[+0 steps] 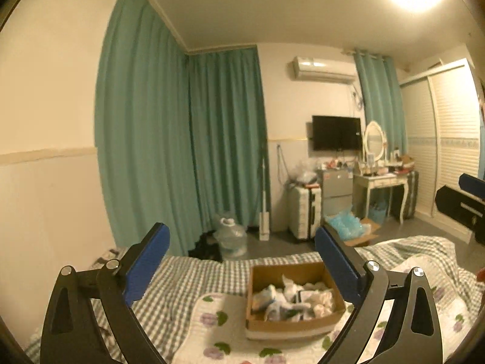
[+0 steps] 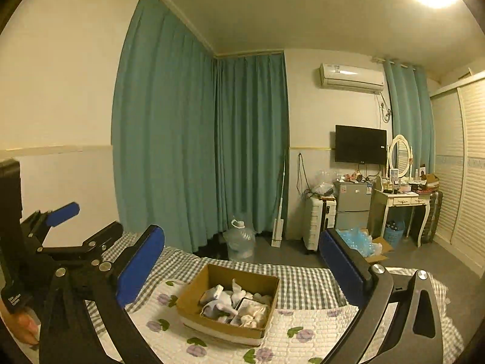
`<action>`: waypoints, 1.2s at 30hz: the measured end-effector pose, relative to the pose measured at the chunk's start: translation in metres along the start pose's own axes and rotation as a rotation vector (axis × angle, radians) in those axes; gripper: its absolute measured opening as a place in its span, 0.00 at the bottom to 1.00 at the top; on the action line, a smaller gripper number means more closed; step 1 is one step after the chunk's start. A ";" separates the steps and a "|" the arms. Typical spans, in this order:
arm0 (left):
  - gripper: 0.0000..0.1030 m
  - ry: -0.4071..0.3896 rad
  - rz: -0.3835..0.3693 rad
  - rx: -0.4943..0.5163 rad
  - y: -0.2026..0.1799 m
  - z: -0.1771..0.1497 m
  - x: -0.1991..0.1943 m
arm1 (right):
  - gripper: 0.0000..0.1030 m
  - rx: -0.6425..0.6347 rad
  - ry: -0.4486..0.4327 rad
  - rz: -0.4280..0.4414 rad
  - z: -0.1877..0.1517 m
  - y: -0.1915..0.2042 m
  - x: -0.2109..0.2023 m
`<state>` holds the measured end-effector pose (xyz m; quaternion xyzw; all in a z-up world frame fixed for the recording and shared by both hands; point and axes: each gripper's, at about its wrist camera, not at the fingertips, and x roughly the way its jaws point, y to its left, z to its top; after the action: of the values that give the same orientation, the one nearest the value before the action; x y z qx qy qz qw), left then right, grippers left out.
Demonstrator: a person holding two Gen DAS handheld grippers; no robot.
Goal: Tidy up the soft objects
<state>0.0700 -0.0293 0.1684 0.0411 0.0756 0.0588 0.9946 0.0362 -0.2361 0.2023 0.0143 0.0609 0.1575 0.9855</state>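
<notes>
Both of my hand-held grippers hang wide and hold nothing above the bed.

One cardboard box [image 2: 228, 298] sits on the floral quilt [image 2: 303, 327]; its long axis runs toward the curtains; inside I see a jumble of white soft items [image 2: 239, 303], too tangled to count; left hand-held gripper [image 1: 242, 265] spread wide; right hand-held gripper [image 2: 242, 268] likewise.

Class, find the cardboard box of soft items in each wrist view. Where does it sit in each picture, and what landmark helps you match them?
Left wrist: cardboard box lower centre-right, on the floral quilt.
Right wrist: cardboard box lower centre, same quilt.
Shared landmark: wall television.
</notes>
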 end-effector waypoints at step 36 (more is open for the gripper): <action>0.96 0.155 -0.026 0.002 -0.023 -0.143 0.028 | 1.00 0.048 0.175 -0.057 -0.160 -0.016 0.078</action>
<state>0.0777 -0.0384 0.0212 0.0367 0.1529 0.0489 0.9864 0.0949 -0.2256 0.0334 0.0222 0.1507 0.1286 0.9799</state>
